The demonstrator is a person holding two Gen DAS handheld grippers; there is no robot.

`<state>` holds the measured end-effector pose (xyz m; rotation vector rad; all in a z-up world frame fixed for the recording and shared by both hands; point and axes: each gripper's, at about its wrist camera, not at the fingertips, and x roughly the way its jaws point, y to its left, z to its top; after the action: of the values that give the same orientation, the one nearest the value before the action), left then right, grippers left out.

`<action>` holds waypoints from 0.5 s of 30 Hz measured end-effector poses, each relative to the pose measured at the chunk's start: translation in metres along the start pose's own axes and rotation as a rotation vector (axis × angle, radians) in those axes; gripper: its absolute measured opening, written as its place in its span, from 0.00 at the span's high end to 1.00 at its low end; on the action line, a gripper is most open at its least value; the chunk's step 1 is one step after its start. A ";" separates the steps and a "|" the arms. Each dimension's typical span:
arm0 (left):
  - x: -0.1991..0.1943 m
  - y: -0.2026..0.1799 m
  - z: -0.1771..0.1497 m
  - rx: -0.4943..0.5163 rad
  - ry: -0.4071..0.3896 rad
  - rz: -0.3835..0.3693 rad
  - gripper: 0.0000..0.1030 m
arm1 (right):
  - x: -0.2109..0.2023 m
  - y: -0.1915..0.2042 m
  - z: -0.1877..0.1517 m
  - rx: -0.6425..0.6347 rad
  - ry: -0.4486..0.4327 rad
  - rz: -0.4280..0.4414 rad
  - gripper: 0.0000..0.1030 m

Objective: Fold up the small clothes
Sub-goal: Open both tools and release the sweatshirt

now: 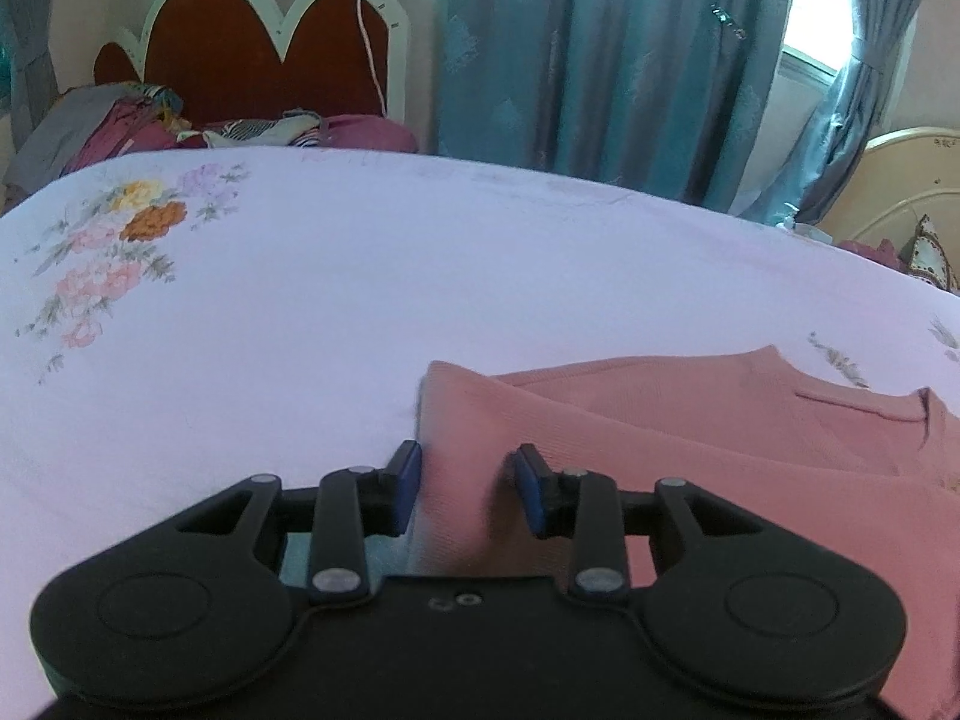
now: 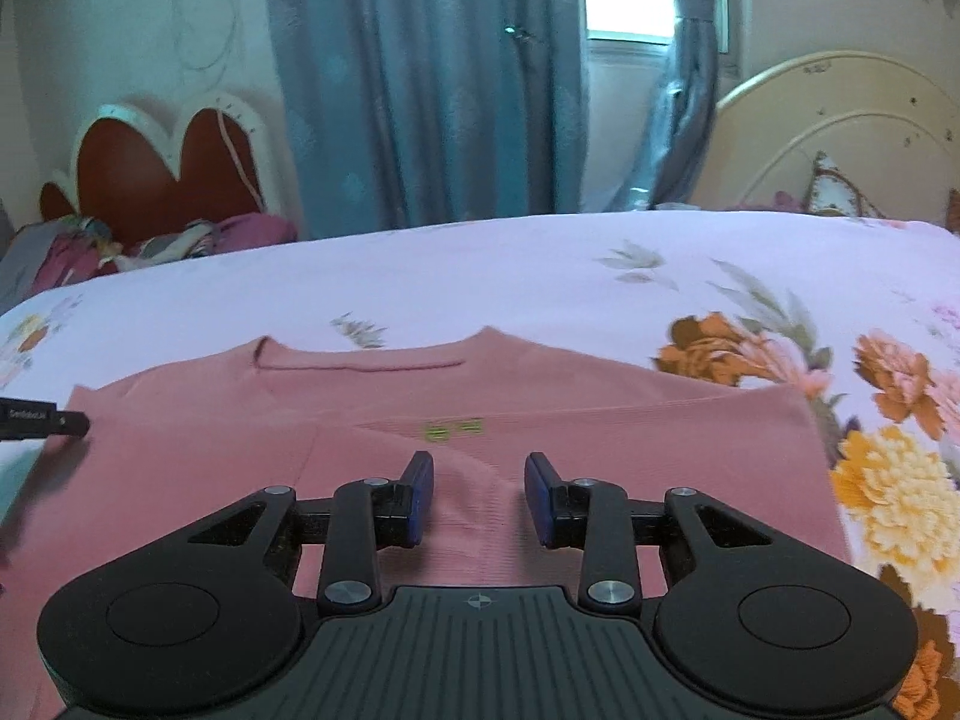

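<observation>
On the flowered bed (image 1: 300, 330) the pink top (image 2: 540, 396) lies flat, long axis across the frame, neckline toward the upper part. The left tongs (image 1: 465, 489) straddle its left folded edge, spread; the right tongs (image 2: 478, 495) hover over its lower middle, spread, pinching nothing

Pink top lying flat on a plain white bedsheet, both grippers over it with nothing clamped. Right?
One thing is off: the bedsheet is not plain, it carries a flower print, clearest in the right wrist view. The rest holds: the pink top lies flat on it, and the left gripper and right gripper are over it with jaws apart, nothing clamped.
</observation>
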<state>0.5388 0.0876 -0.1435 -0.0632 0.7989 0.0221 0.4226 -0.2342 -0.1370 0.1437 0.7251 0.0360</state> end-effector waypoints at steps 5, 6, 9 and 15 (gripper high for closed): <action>-0.023 -0.013 -0.005 0.024 -0.031 -0.043 0.67 | 0.005 0.013 -0.003 -0.028 0.021 0.037 0.68; -0.028 -0.016 -0.008 0.027 -0.033 -0.059 0.67 | 0.005 0.016 -0.004 -0.037 0.024 0.042 0.68; -0.040 -0.026 -0.021 0.057 -0.029 -0.092 0.66 | 0.004 0.020 -0.011 -0.065 0.040 0.049 0.68; -0.061 -0.038 -0.063 0.135 0.004 -0.125 0.65 | -0.002 0.016 -0.035 -0.136 0.080 0.024 0.68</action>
<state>0.4529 0.0457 -0.1412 0.0142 0.7975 -0.1505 0.3986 -0.2143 -0.1592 0.0210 0.7985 0.1147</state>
